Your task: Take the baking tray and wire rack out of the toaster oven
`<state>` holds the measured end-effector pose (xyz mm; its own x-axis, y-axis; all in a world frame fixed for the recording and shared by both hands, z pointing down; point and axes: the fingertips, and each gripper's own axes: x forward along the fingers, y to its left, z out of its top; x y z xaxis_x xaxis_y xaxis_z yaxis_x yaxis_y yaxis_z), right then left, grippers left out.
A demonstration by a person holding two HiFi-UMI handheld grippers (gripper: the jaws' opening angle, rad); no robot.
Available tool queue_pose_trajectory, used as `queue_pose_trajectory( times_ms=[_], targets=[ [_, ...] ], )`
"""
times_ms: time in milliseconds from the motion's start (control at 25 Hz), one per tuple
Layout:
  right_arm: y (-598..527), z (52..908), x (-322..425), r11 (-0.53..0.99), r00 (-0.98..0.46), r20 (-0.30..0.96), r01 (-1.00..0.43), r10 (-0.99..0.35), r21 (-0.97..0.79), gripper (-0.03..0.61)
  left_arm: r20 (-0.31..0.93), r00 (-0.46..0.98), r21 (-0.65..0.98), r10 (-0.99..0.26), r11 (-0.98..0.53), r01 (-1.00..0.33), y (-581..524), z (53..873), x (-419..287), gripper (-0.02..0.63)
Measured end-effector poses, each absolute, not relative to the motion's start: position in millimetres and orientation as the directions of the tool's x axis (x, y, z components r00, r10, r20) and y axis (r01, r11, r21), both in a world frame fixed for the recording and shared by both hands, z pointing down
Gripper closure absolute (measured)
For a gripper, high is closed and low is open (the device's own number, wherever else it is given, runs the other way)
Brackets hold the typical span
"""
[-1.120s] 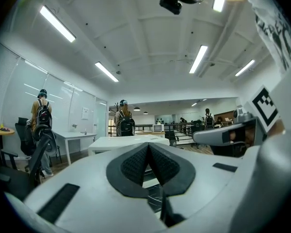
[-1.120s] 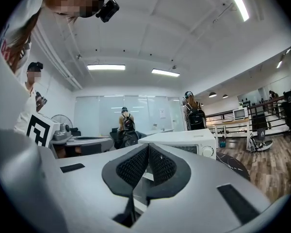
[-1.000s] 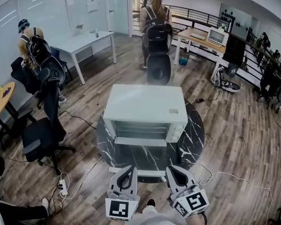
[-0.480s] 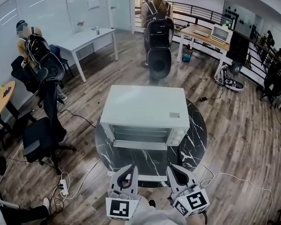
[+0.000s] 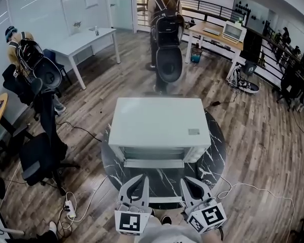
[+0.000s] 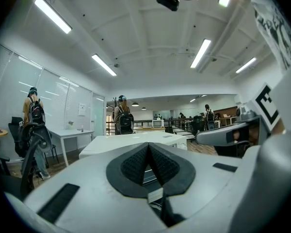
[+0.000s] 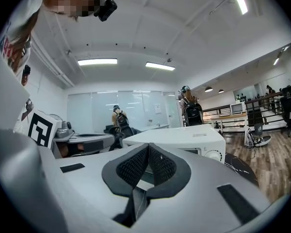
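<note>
**Grippers.** Left gripper (image 5: 140, 178): jaws fully together, pads meeting, nothing between. Right gripper (image 5: 189, 181): same, closed tight, empty. Both sit side by side, approx. level, over the 6 o'clock edge of the round marble table (image 5: 215, 153). They aim toward 12 and touch nothing.

**Task items.** Toaster oven (image 5: 159, 123), white, stands on the table at 12 o'clock of both grippers, apart from them, front toward the wearer. Door (image 5: 153, 154) appears shut. White bar (image 5: 153, 163) across the front is prob. the handle. Knobs (image 5: 192, 153) are at the front's 3 o'clock side. Baking tray & wire rack can't be made out in any view; judged to be inside, behind the door.

**Step.** Judged as approach, pre-opening. Nothing is extracted yet.

**Next move.** Jaws must part first. One gripper then takes the handle and opens the door. Only after that are tray & rack reachable.

**Surrounds.** Office chair (image 5: 40, 156) at 9 o'clock. Person w/ backpack (image 5: 164, 14) at 12, well beyond the oven.
</note>
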<state>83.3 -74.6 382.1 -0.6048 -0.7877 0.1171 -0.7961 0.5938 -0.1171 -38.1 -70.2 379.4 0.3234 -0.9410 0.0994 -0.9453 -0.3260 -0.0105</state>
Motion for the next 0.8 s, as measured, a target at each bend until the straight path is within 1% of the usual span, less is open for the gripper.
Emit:
queue_pose_trajectory(
  times_ms=[280, 800],
  targets=[
    [-92, 379, 62, 0.562, -0.571, 0.118, -0.821, -0.812, -0.103, 0.577, 0.111, 0.368, -0.019, -0.923, -0.372, -0.928, -97, 382, -55, 0.626],
    [-103, 398, 38, 0.519, -0.528, 0.161, -0.849, -0.834, -0.095, 0.577, 0.152, 0.415, -0.025, -0.897, -0.424, -0.906, -112, 405, -83, 0.626]
  ],
)
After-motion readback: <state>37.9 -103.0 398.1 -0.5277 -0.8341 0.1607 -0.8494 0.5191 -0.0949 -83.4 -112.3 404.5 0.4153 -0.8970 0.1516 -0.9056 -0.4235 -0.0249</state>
